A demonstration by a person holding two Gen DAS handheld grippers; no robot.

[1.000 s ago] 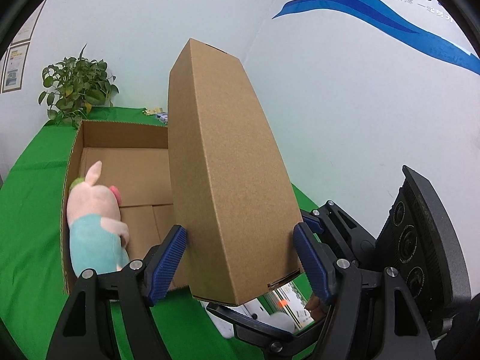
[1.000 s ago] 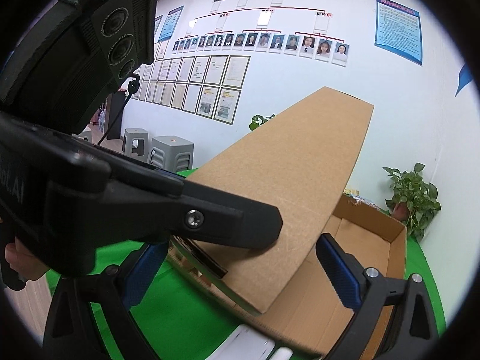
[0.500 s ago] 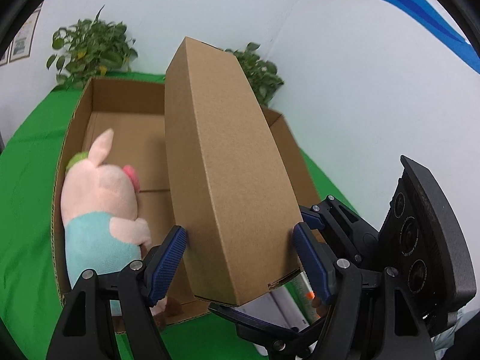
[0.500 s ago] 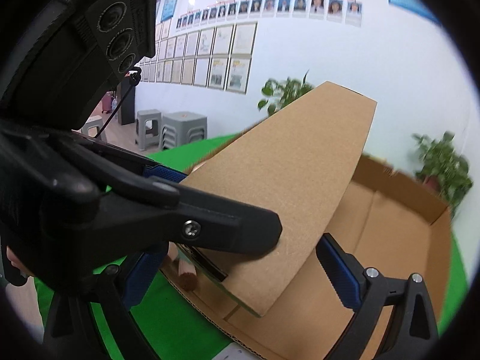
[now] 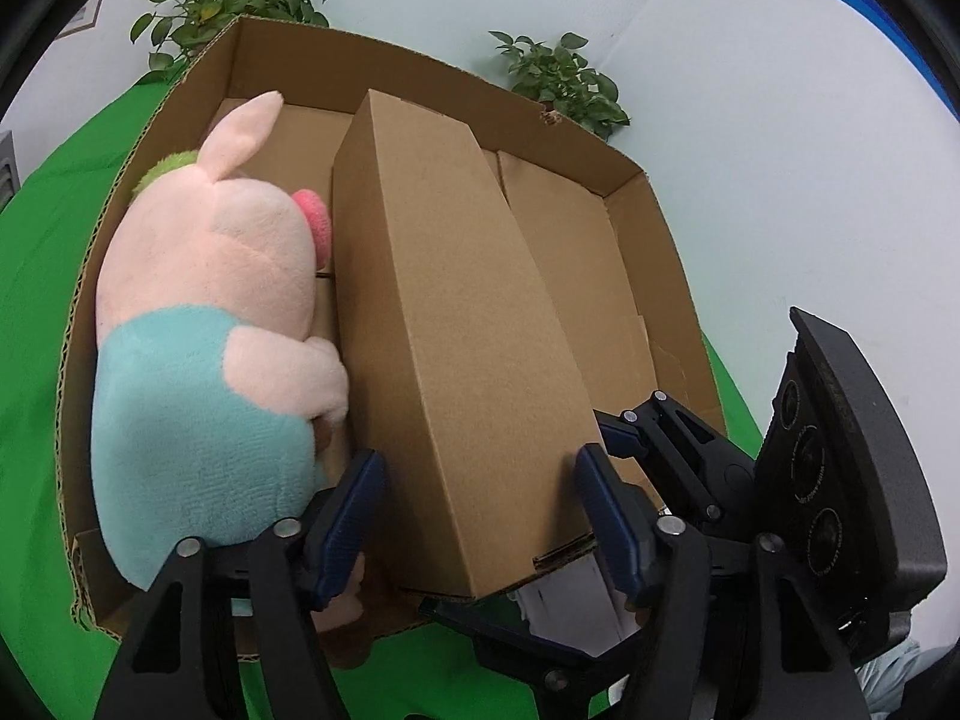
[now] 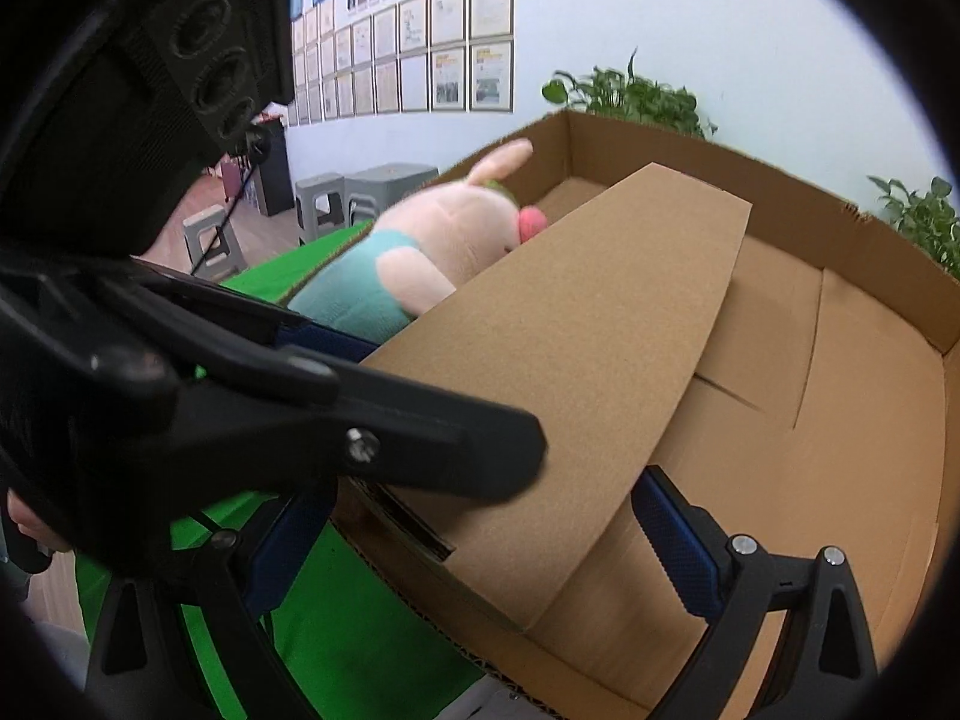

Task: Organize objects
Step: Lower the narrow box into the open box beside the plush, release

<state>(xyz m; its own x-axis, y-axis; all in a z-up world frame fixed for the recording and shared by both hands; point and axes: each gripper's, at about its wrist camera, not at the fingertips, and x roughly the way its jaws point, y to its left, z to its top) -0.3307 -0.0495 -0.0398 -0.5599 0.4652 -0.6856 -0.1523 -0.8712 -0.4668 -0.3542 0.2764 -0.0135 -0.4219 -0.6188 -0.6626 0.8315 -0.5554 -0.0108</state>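
My left gripper (image 5: 480, 516) is shut on a long brown cardboard box (image 5: 444, 324), its blue pads on the near end. The box lies down inside a large open cardboard carton (image 5: 660, 252), beside a pink plush pig in a teal shirt (image 5: 204, 324) that lies along the carton's left wall. My right gripper (image 6: 480, 546) also flanks the long box's near end (image 6: 564, 372); its left pad is hidden behind the left gripper's body, so contact is unclear. The pig shows in the right wrist view (image 6: 432, 246) behind the long box.
The carton (image 6: 870, 438) sits on a green cloth (image 5: 36, 276). Potted plants (image 5: 558, 78) stand against the white wall behind it. Grey stools (image 6: 360, 192) stand on the floor to the left. A white object (image 5: 570, 600) lies under the grippers at the carton's near edge.
Both grippers have tilted down and carried the long box from above the carton down into it, next to the plush pig.
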